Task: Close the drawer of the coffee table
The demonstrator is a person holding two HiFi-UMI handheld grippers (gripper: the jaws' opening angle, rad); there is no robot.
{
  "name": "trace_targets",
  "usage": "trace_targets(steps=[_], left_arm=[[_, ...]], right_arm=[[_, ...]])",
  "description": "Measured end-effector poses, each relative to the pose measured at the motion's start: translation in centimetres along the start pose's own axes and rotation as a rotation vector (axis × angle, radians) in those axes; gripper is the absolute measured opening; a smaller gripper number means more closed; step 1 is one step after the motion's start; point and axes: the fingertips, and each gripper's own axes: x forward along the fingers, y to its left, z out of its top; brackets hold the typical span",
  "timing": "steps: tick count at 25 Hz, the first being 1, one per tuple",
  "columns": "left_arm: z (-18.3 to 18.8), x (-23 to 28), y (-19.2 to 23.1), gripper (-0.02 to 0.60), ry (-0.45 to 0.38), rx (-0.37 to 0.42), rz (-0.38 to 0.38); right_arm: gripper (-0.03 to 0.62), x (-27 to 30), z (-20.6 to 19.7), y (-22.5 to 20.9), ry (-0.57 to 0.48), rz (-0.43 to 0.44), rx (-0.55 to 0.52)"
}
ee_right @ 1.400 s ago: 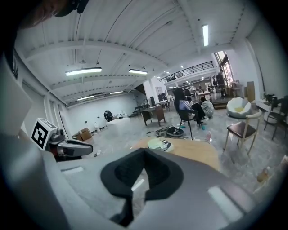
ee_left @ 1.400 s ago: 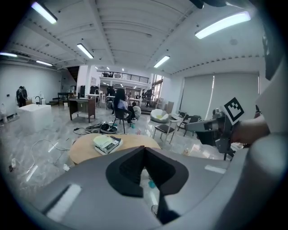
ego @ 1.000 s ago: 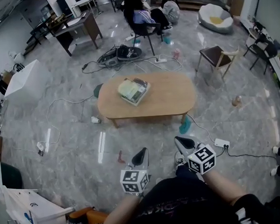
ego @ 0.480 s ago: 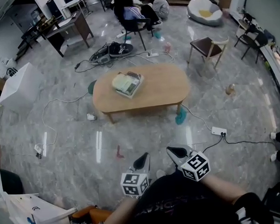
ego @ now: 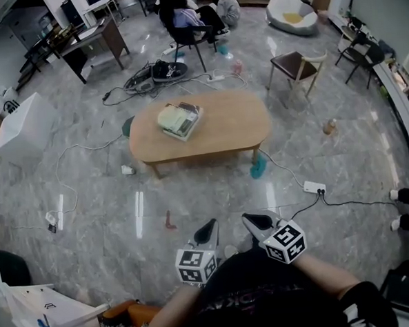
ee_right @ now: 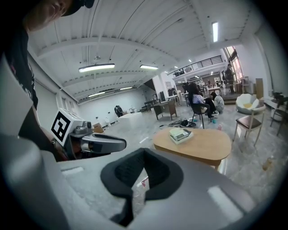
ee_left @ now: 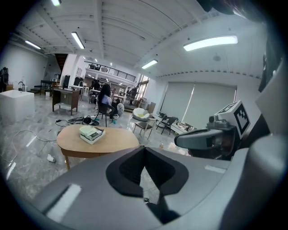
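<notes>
Left gripper (ego: 207, 230) and right gripper (ego: 255, 222): jaws pressed together, empty, side by side above the floor. Coffee table (ego: 223, 127): oval, wooden, well ahead of both grippers, books (ego: 179, 119) on top.

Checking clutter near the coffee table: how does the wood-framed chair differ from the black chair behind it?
The pale wood-framed chair with a dark seat is empty; the black thin-legged chair has a person sitting in it. The wood-framed chair stands off the oval wooden coffee table's far right end, the black chair beyond its far left. Both stand on the grey marble floor, apart from the table.
</notes>
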Motion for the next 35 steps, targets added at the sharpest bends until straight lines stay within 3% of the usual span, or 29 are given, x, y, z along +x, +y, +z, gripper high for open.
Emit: trace_targets(steps=[35], left_arm=[[-0.7,-0.7,-1.6,0.005,-0.016,-0.027,0.011]], right_arm=[[0.002,-1.1,-1.0,0.9,0.002,0.051,-0.034]])
